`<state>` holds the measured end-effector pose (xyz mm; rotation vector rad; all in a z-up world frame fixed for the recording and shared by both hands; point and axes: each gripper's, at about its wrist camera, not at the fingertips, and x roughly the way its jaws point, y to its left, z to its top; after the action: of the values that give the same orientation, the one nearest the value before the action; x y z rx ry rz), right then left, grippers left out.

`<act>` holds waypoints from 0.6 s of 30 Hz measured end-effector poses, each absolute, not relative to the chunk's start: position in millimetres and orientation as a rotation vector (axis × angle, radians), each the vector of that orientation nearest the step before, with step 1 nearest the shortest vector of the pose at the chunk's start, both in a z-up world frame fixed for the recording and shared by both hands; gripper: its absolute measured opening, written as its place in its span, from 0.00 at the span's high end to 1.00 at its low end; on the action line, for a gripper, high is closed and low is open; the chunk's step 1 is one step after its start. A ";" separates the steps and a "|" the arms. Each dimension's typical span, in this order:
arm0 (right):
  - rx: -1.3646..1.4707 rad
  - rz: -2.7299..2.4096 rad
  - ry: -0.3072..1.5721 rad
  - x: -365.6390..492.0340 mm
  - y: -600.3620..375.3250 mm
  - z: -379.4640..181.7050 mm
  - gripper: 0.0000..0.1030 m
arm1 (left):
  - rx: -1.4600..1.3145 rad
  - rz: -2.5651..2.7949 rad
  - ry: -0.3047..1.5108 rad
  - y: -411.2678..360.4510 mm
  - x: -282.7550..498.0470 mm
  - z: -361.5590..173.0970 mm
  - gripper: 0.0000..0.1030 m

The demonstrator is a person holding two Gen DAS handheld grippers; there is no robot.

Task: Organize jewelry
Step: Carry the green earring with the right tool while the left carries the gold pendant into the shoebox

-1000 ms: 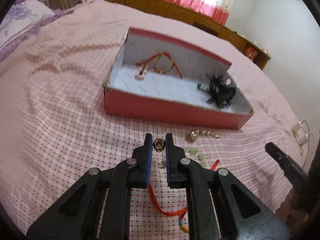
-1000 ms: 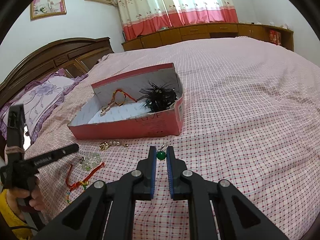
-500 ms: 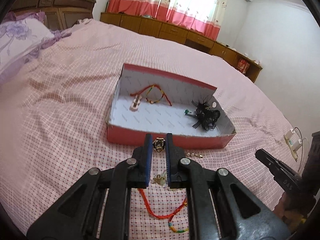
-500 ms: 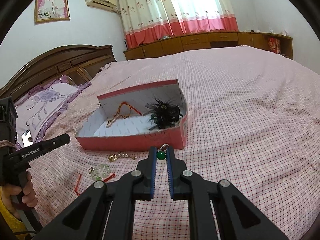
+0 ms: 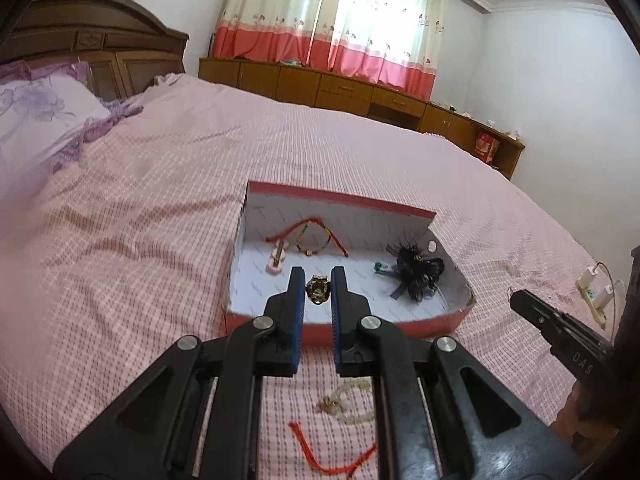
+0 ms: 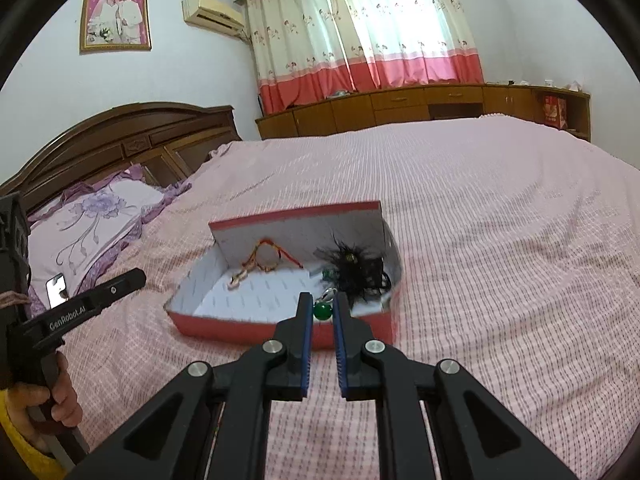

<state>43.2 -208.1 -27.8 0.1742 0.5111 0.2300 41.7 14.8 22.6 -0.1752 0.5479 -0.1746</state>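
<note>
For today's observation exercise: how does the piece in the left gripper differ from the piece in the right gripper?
The gold ornament in the left gripper is brassy and irregular; the green bead in the right gripper is round, glossy and has a silver clasp on top. Both are small, clamped between shut blue pads.

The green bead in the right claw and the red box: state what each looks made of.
Green bead: probably glass or polished stone; it is glossy, deep green, with a silvery metal clasp on top. Red box: cardboard, matte red outside, white inside; its thin walls bend and the corner edge looks frayed.
</note>
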 end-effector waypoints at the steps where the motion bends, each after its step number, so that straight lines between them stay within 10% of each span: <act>1: 0.176 0.229 0.508 45.7 -207.4 -27.6 0.89 | -0.169 -0.170 0.543 14.4 43.5 22.7 0.96; 18: 0.126 0.181 0.502 118.4 -193.9 -46.3 0.89 | -0.108 -0.101 0.515 15.0 92.9 -4.4 0.96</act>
<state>118.4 -193.9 -46.3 0.1259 0.5022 0.1811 92.9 15.0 -4.4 -0.1085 0.5147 -0.1011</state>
